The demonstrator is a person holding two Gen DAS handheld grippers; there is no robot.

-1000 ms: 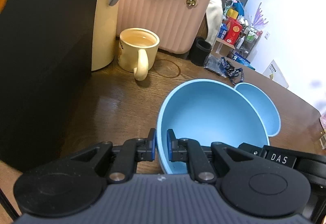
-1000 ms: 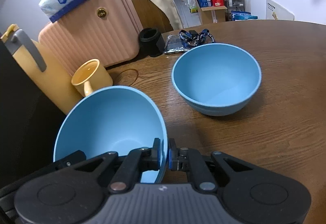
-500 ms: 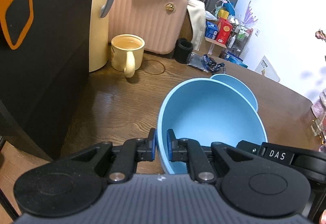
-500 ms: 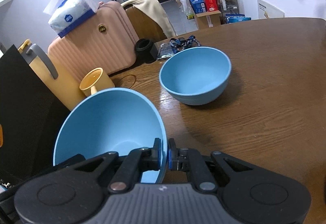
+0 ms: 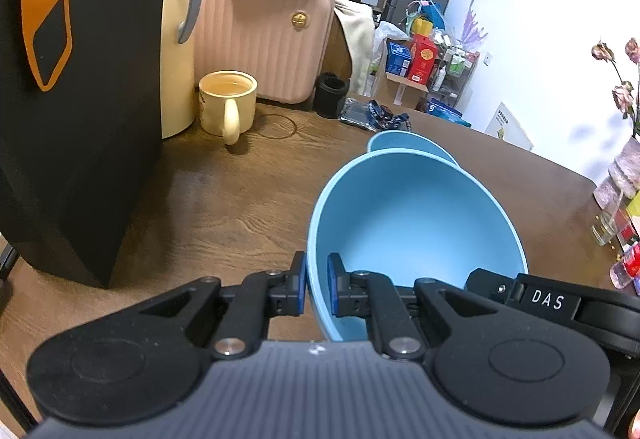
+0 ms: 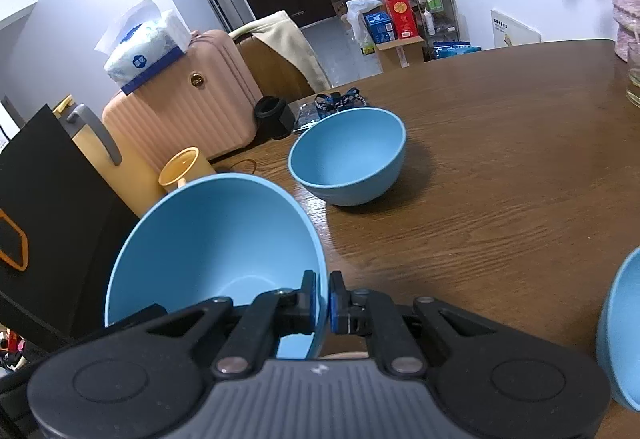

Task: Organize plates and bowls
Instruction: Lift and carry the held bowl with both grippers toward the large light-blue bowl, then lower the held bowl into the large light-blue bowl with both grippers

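One light blue bowl hangs above the wooden table, gripped on opposite rims. My left gripper is shut on its left rim, one pad inside and one outside. My right gripper is shut on the right rim of the same bowl. A second blue bowl stands upright on the table further back, partly hidden behind the held one in the left wrist view. The edge of a third blue bowl shows at the right.
A black and orange bag stands at the left. Behind it are a cream jug, a yellow mug, a pink case with tissues on top and a black cup. A glass stands far right.
Both grippers have drawn back and risen with the bowl between them. The mug and the second bowl now look farther off, and the third bowl's edge has come into view.
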